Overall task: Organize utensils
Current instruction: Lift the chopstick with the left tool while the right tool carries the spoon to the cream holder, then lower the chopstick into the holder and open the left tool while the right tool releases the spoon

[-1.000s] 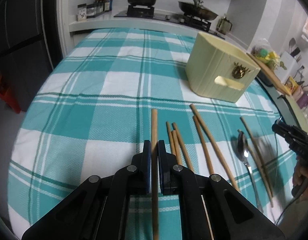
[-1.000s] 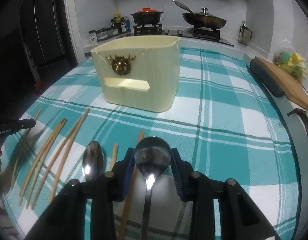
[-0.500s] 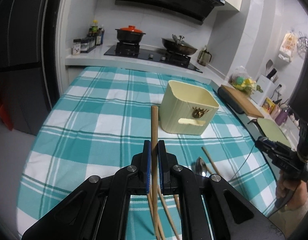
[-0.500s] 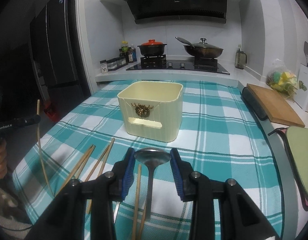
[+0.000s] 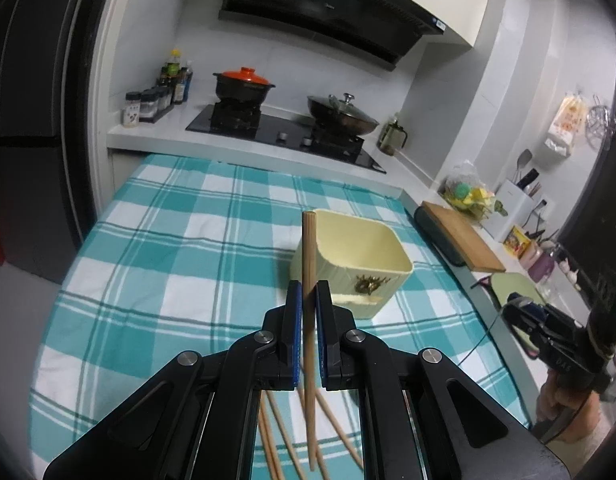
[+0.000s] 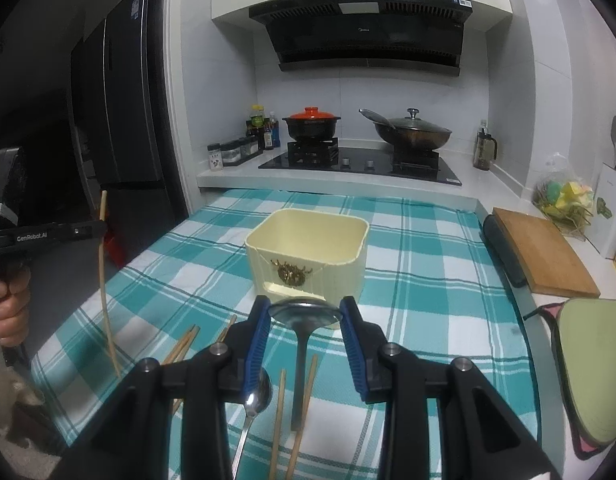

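Pinching a wooden chopstick near its middle, the left gripper held it lifted above the checked tablecloth, its long axis pointing at the cream utensil holder mid-table. The right gripper clasped a metal spoon by its bowl, handle trailing back over loose chopsticks near the cloth's front edge.

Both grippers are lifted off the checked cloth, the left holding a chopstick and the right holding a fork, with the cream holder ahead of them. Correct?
One slip: the right gripper holds a spoon, not a fork; the right wrist view shows its rounded bowl between the fingers. The rest stands: the left gripper grips a chopstick, both are raised above the cloth, and the holder sits ahead.
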`<state>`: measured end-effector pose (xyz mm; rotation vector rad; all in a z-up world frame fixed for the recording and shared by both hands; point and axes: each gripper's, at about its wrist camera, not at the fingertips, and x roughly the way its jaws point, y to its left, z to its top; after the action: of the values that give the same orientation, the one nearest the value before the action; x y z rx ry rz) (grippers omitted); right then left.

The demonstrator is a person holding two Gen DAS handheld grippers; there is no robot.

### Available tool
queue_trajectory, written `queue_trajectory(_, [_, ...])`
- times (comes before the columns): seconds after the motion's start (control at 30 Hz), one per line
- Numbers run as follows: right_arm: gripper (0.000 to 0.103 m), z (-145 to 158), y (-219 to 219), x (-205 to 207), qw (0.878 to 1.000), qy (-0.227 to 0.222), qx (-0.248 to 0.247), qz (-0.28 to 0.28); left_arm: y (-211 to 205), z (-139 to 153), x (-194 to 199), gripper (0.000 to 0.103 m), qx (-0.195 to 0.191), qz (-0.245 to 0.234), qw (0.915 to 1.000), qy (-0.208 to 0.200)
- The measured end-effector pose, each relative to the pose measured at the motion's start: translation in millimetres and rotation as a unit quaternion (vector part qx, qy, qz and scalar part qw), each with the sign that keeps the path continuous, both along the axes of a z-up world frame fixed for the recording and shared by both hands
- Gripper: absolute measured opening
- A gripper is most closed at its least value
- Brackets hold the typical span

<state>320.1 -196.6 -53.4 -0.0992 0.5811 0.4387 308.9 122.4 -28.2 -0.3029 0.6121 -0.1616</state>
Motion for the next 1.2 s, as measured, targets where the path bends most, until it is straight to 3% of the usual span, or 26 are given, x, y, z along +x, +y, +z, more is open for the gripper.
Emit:
queue_trajectory(0.27, [0.036,54.6,7.1,56.2,0.999,-0.014,0.028,0.001,-3.5,59.1,79.3,0.005,-0.027,-0.010,0.9990,-0.034])
queue_trajectory(0.5, [0.036,85.8,23.7,129.6,0.998,-0.039,0.043,-0.009,-35.2,79.8,151.1,0.005,0.017,0.013,0.9957,-0.090])
queue_trajectory(0.67, [0.036,64.8,38.2,182.4,0.999,-0.033,0.029,-0.021,-62.7,58.2,196.7,0.005,0.038,0.026,0.9955,-0.082])
queue_trajectory(0.87, [0.036,10.0,41.7,229.8,0.999,0.031,0.009,-0.036,-78.2,10.6,234.1,0.005,0.055,0.033,0.9970,-0.044])
queue_trajectory(1.2, [0.036,-39.7,35.2,259.3,0.994,0.083,-0.024,-0.067,-86.5,-43.3,257.5,0.006,0.100,0.039,0.9941,0.013])
